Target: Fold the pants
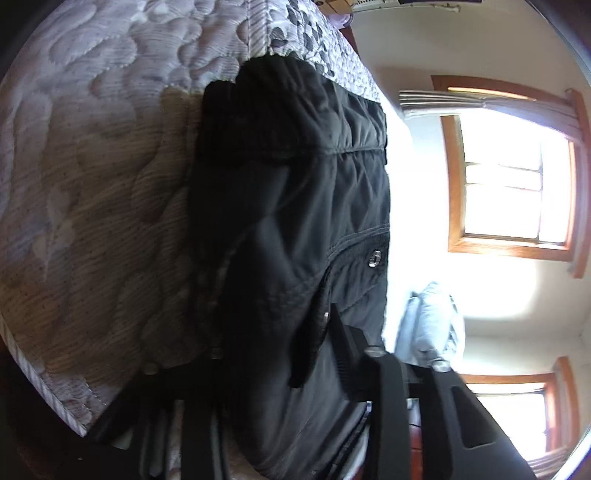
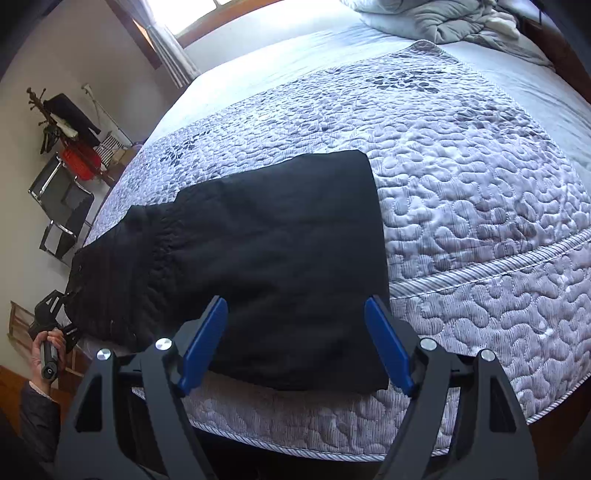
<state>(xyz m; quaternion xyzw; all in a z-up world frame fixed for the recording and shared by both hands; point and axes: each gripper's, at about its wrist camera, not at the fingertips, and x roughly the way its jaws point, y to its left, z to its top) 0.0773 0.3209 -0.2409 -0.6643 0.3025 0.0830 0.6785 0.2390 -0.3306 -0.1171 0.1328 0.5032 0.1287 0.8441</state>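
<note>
Pants first: black fabric pants with a gathered elastic waistband [image 2: 266,254] lie folded into a broad dark slab on the grey-and-white quilted bedspread [image 2: 480,206], close to the near edge of the bed. From my right wrist view the folded end sits square and flat, its right border running straight up and away from me, while the ribbed waistband end trails off to the left, right to the bedspread's side edge.

My right gripper [image 2: 295,343] hovers over the near part of that slab, jaws spread wide, one of the blue pads [image 2: 205,347] over the cloth on the left and the other sitting right at the pants' right border. Fabric lies between and beneath them, but neither pad presses on it, so nothing is gripped there.

Over at the waistband end, my left gripper [image 2: 55,317] shows small at the far left of that view, my left hand [image 2: 46,350] wrapped around its handle, a dark sleeve [image 2: 37,417] below. Its tips are right at the waistband edge. Switching to my left wrist view, the pants [image 1: 295,206] fill the middle of the frame, a small metal snap [image 1: 375,257] glinting on the cloth. Fabric bunches between my black fingers [image 1: 343,343] low in the frame, and the jaws are drawn in narrow with a fold of the waistband end pinched between them

A crumpled grey duvet [image 2: 443,18] sits at the far end of the bed, well apart from the pants
</note>
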